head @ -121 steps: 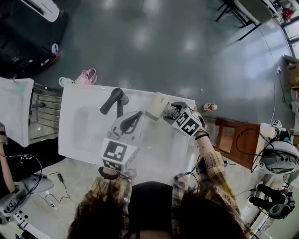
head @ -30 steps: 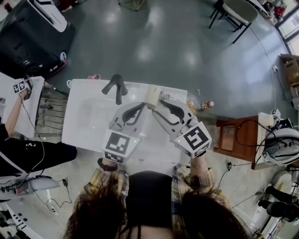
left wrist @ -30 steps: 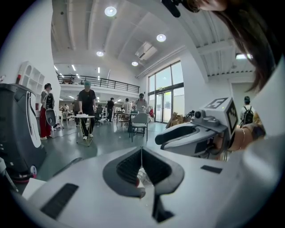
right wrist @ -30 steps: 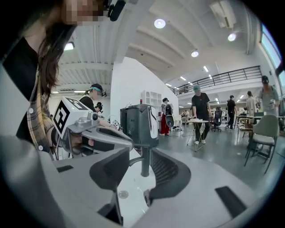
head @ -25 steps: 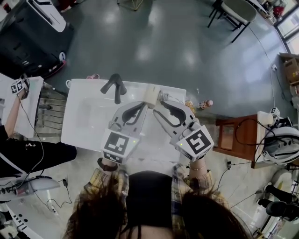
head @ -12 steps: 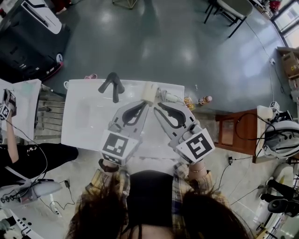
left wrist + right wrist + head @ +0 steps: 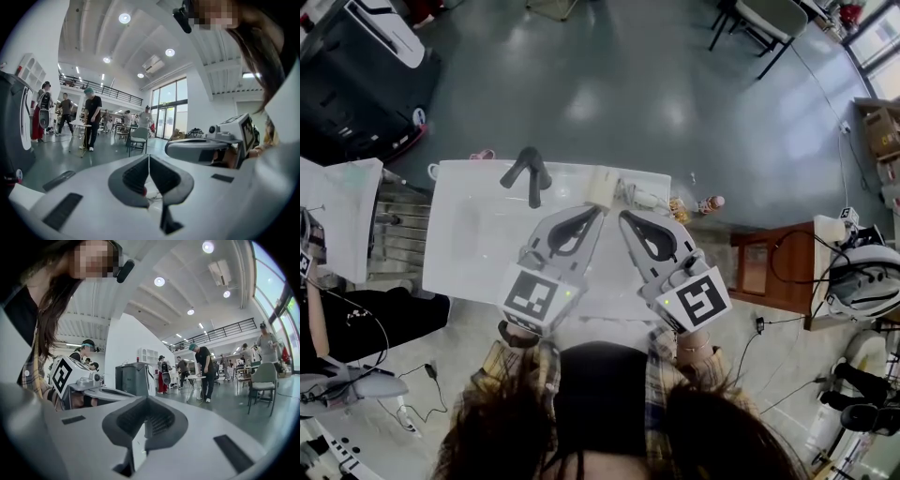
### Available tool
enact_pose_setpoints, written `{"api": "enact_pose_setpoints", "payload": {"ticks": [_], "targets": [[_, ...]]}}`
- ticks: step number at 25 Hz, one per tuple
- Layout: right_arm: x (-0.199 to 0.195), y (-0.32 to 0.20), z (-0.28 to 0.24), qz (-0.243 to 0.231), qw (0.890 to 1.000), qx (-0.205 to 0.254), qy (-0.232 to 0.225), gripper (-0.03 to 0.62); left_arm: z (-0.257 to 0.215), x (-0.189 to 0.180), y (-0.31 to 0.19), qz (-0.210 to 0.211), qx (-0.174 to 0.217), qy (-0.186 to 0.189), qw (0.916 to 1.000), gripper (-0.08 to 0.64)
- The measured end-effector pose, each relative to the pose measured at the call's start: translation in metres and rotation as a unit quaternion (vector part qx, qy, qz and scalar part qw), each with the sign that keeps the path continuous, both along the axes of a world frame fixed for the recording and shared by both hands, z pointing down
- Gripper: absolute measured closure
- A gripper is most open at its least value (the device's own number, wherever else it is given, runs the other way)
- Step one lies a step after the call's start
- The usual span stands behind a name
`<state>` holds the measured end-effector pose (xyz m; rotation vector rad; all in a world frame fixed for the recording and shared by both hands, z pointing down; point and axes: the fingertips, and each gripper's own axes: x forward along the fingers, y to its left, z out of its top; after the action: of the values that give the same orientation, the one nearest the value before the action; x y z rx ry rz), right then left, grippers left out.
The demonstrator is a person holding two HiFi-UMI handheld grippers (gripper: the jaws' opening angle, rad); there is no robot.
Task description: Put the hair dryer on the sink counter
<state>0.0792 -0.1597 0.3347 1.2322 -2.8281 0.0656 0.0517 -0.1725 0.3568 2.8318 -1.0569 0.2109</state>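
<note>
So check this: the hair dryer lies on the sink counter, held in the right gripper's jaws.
Not held. The hair dryer lies on the sink counter, free; the right gripper has just closed its jaws on nothing, as the right gripper view shows.

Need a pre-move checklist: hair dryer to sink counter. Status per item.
1. Hair dryer on the sink counter: ok, it lies at the far edge, right of the faucet.
2. Right hand-held gripper empty: ok, its jaws have just closed with nothing between them.
3. Left hand-held gripper empty: ok, jaws together on nothing.
4. Gripper tips apart from the hair dryer: cannot tell, they sit close to it in the head view.
5. Hair dryer fully supported, not overhanging the far edge: cannot tell.
6. Faucet clear of both grippers: ok.
</note>
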Motion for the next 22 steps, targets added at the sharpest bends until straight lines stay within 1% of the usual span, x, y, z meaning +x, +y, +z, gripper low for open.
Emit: {"api": "enact_pose_setpoints", "payload": {"ticks": [6,9,14,18,22], "targets": [[-0.0018,-0.0028,0.0053,0.000,1.000,-0.015,-0.004,0.577,0.0018,-0.0040,0.0001,0.003,0.001,0.000,1.0000,0.541],[-0.0037,-0.0029,0.0049,-0.004,1.000,-0.015,-0.003,0.577,-0.0001,-0.0061,-0.0008,-0.002,-0.005,0.006,1.0000,0.541],[-0.0034,-0.0024,0.0036,-0.001,1.000,-0.014,0.001,0.577,0.0001,-0.0063,-0.0017,0.004,0.001,0.004,1.0000,0.541],[-0.0016,-0.0033,0.0039,0.002,1.000,-0.015,0.002,0.577,-0.0012,-0.0052,-0.0017,-0.001,-0.014,0.013,0.9998,0.541],[-0.0018,-0.0039,0.0030,0.003,1.000,-0.014,0.004,0.577,-0.0004,-0.0063,-0.0025,0.001,-0.011,0.012,0.9999,0.543]]}}
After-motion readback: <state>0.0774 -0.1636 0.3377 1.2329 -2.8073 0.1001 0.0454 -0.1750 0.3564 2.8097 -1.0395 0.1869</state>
